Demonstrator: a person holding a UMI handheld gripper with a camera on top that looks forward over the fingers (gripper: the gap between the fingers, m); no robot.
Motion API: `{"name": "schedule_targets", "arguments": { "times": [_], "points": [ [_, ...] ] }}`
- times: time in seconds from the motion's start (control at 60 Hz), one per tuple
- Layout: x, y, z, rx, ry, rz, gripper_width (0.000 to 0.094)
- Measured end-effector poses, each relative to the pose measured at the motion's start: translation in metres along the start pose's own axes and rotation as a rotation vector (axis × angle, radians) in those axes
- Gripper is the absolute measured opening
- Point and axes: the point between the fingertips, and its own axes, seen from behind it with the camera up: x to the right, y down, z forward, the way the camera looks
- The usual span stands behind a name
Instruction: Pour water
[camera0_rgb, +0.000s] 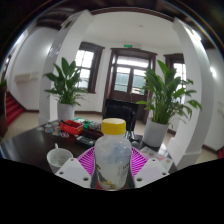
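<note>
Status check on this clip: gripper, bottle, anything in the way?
Gripper shut on bottle, yellow cap on, upright. White cup beside it on dark table. Red item beyond; nothing between bottle and cup.

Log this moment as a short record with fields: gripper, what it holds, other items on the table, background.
gripper: gripper with pink pads on its fingers, shut on the bottle
held item: clear plastic bottle with a yellow cap, upright between the fingers
table: dark table
left of bottle: small pale cup
beyond bottle: red item, too small to identify
background: two potted plants flanking a dark-framed door
pouring: not yet begun
</note>
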Motion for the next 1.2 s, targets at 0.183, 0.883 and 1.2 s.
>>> {"name": "schedule_targets", "arguments": {
  "times": [0.183,0.883,1.2],
  "points": [
    [0.008,0.027,0.006,0.008,-0.024,0.098,0.0428],
    [0.008,0.077,-0.002,-0.076,0.047,0.178,0.0841],
    [-0.013,0.077,-0.108,-0.087,0.148,0.233,0.0831]
  ]
}}
